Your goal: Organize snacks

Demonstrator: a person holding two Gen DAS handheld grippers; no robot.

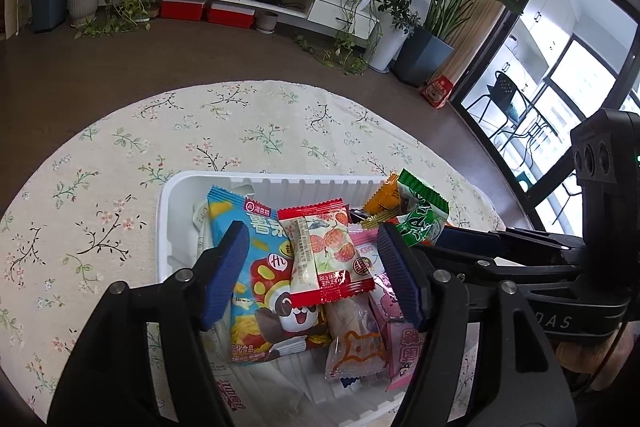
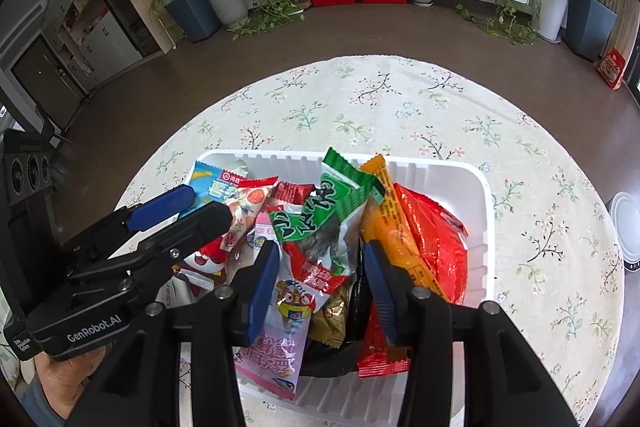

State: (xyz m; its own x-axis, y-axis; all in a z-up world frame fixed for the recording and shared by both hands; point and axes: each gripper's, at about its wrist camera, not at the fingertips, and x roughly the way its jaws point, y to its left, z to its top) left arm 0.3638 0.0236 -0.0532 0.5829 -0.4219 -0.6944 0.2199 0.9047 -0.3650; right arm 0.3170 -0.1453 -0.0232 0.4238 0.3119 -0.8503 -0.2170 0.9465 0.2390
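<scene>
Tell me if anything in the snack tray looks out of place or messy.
Nothing is spilled or torn. The snacks lie heaped every which way in the white tray, and the green packet stands tilted above the pile, its top edge over the far rim. Both hand-held grippers, left and right, are open above the pile.
</scene>
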